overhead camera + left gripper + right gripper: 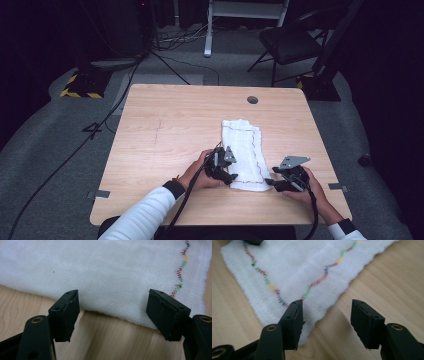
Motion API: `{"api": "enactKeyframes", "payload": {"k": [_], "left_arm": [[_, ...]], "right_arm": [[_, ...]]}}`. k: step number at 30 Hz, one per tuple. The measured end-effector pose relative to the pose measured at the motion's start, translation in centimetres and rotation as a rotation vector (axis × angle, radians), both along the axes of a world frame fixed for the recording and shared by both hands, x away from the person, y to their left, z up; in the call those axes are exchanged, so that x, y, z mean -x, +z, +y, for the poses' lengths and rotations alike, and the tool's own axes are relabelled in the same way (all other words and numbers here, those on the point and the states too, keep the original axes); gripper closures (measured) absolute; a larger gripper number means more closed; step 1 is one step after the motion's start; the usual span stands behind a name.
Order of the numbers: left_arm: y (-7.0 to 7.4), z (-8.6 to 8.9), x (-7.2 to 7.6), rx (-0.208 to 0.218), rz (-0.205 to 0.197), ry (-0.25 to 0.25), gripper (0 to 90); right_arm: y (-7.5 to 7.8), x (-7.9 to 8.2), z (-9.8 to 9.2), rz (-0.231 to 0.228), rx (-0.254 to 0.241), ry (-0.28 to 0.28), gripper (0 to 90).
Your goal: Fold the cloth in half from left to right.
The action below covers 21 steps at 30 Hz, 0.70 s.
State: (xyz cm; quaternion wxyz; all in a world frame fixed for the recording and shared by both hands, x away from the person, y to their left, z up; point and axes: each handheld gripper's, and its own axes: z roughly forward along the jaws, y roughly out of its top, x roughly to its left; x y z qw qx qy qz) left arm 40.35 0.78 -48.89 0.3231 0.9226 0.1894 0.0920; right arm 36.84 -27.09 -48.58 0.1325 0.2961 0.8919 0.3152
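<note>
Forearms in white sleeves are seen entering from the near edge of the wooden table (pixel 165 120), one gripper held in each hand. Largest item on the table: a white cloth (pixel 244 152) with a multicoloured zigzag stitch line, folded into a long strip and laid flat on the near right part of the tabletop, running away from the person.

Left gripper (pixel 224 172) is placed at the cloth's near left edge; right gripper (pixel 278 183) is placed at its near right corner. Both sets of jaws are spread apart. In the left gripper view, the cloth's edge (pixel 107 280) is seen just beyond the pads, with bare wood between them. In the right gripper view, the corner of the cloth (pixel 294 282) lies by the left pad, not pinched.

Step judged: the near end of the cloth is being lined up for a two-handed pickup, probably another fold. Nothing is gripped yet.

Next move judged: each gripper to be lowered and pushed forward so an edge sits between the pads, then closed. All layers should be caught.
</note>
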Motion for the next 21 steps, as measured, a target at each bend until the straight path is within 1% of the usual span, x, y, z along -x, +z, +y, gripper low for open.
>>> {"api": "enactKeyframes", "payload": {"k": [1, 3, 4, 7, 8, 9, 10, 11, 12, 13, 14, 16, 17, 18, 19, 20, 21], "left_arm": [[0.0, 0.2, 0.2, 0.000, 0.007, 0.004, 27.0], [0.0, 0.7, 0.7, 0.003, 0.010, 0.003, 27.2], [-0.1, 0.9, 1.0, 0.006, 0.008, 0.000, 27.2], [-0.1, 1.8, 2.0, 0.010, 0.021, -0.002, 27.2], [-0.2, 2.5, 2.7, 0.019, 0.046, -0.002, 27.2], [-0.2, 2.5, 2.7, 0.019, 0.046, -0.002, 27.2], [-0.2, 2.9, 3.2, 0.024, 0.052, 0.001, 27.2], [-0.2, 3.2, 3.5, 0.019, 0.049, 0.001, 27.2], [-0.1, 3.5, 4.0, 0.015, 0.036, 0.001, 27.1], [-0.1, 4.1, 4.6, 0.017, 0.017, 0.010, 27.1], [-0.1, 4.1, 4.6, 0.017, 0.017, 0.010, 26.8], [-0.1, 4.6, 4.8, 0.025, 0.021, 0.023, 26.4], [0.0, 4.8, 4.8, 0.028, 0.022, 0.025, 24.4], [0.2, 5.0, 4.6, 0.032, 0.028, 0.034, 24.4], [0.3, 5.1, 4.4, 0.039, 0.030, 0.037, 22.9], [0.5, 5.1, 4.1, 0.040, 0.032, 0.040, 22.8], [0.6, 5.1, 3.8, 0.042, 0.034, 0.042, 22.8]], "right_arm": [[0.0, 0.0, 0.0, 0.000, 0.000, 0.000, 45.1], [0.0, 1.0, 0.7, -0.005, 0.003, 0.012, 45.7], [0.0, 1.0, 0.7, -0.005, 0.003, 0.012, 45.7], [0.0, 1.8, 1.2, 0.015, -0.007, 0.032, 45.6], [0.0, 2.4, 1.6, 0.023, -0.013, 0.049, 47.1], [0.0, 2.4, 1.6, 0.023, -0.013, 0.049, 47.1], [0.0, 2.7, 2.0, 0.026, -0.007, 0.062, 46.8], [0.1, 3.1, 2.4, 0.034, -0.002, 0.083, 45.0], [0.3, 3.5, 3.0, 0.028, 0.012, 0.117, 43.4], [0.5, 3.6, 3.2, 0.017, 0.007, 0.123, 43.4], [0.5, 3.6, 3.2, 0.017, 0.007, 0.123, 43.4], [1.0, 3.3, 3.1, 0.001, -0.019, 0.105, 42.5], [1.6, 2.5, 2.8, -0.030, -0.037, 0.062, 42.4], [1.6, 2.5, 2.8, -0.030, -0.037, 0.062, 42.4], [2.1, 1.4, 2.4, -0.057, -0.053, 0.021, 42.4], [2.4, 0.7, 2.2, -0.072, -0.059, 0.003, 42.5], [2.4, 0.7, 2.2, -0.072, -0.059, 0.003, 42.5]]}}
